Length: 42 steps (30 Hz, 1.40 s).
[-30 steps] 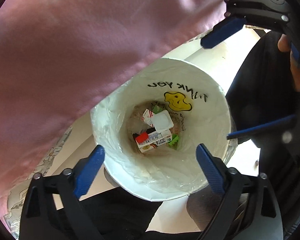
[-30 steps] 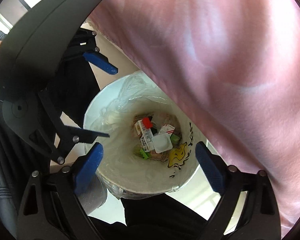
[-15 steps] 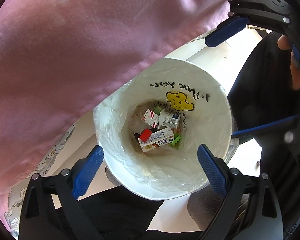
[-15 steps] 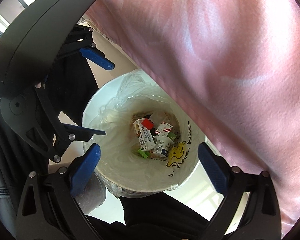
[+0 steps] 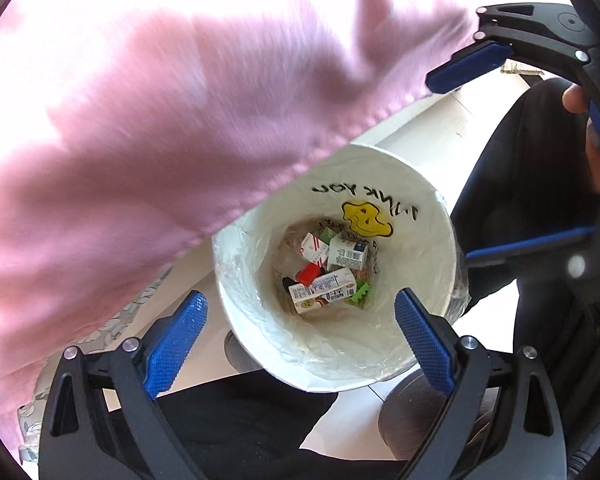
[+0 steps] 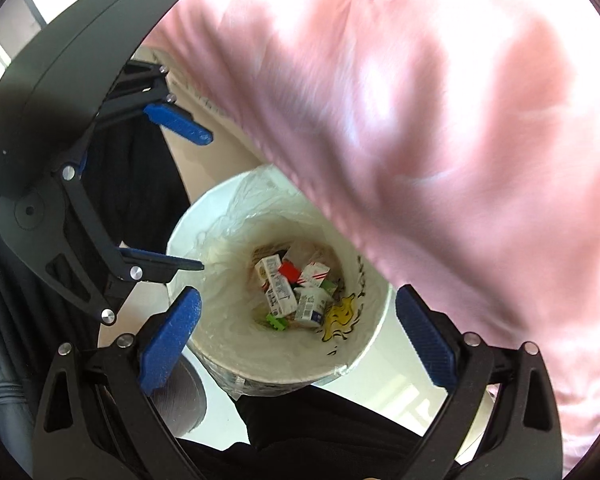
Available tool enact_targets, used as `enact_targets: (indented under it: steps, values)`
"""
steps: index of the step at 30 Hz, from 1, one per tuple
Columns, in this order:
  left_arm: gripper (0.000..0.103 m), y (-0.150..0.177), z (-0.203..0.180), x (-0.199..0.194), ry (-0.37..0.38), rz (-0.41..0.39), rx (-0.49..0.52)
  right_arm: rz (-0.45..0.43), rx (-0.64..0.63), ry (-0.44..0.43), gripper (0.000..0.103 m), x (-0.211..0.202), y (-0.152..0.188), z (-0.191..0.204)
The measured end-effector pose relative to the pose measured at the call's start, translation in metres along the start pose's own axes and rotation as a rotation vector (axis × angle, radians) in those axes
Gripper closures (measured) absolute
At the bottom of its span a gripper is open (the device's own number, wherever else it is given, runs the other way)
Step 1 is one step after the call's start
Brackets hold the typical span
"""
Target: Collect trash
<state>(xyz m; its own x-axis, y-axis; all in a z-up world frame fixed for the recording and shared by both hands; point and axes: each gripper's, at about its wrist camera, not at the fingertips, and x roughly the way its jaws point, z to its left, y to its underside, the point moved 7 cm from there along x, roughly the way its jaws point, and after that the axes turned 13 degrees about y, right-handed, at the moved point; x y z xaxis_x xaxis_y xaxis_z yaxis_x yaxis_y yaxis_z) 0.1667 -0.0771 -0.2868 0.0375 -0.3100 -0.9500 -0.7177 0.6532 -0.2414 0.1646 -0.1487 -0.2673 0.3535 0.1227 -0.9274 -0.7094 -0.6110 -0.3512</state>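
A white trash bin with a clear liner and a yellow smiley stands on the floor below both grippers; it also shows in the right wrist view. Several small cartons and a red piece lie at its bottom; the cartons also show in the right wrist view. My left gripper is open and empty above the bin's near rim. My right gripper is open and empty above the bin, and it shows from the side in the left wrist view.
A pink cloth hangs over the table edge and covers part of the bin; it fills the right of the right wrist view. The person's dark trouser legs and grey shoes stand close around the bin on a white floor.
A small white carton that was falling above the trash has landed at the bottom of the bin. Both grippers stay open and have risen slightly.
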Motion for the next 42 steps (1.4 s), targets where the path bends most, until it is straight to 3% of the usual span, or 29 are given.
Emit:
enact_targets:
  steps: [5,11,16,18,22,26,35,38,42]
  values:
    - [0.007,-0.002,-0.002,-0.02,-0.041,-0.04,-0.009,-0.042,0.028,0.041,0.007,-0.028,0.0,-0.004]
    - [0.007,-0.004,-0.005,-0.057,-0.106,-0.112,-0.041,-0.091,0.057,0.151,0.007,-0.064,-0.006,-0.009]
    - [0.007,-0.005,-0.005,-0.101,-0.17,-0.207,-0.112,-0.131,0.221,0.28,0.007,-0.106,-0.013,-0.025]
    - [0.007,-0.004,-0.005,-0.119,-0.188,-0.253,-0.152,-0.087,0.299,0.342,0.007,-0.119,-0.007,-0.034]
    - [0.007,0.003,-0.004,-0.157,-0.236,-0.329,-0.233,-0.033,0.473,0.34,0.007,-0.146,0.011,-0.046]
    - [0.006,0.012,-0.01,-0.194,-0.304,-0.391,-0.295,-0.054,0.588,0.407,0.007,-0.176,0.021,-0.05]
    - [0.005,0.037,-0.035,-0.25,-0.414,-0.517,-0.448,-0.17,0.761,0.373,0.007,-0.245,0.032,-0.025]
    - [0.005,0.048,-0.048,-0.258,-0.395,-0.562,-0.489,-0.206,0.807,0.364,0.007,-0.264,0.035,-0.013]
    - [0.005,0.058,-0.069,-0.255,-0.366,-0.559,-0.49,-0.198,0.864,0.37,0.007,-0.27,0.046,0.001]
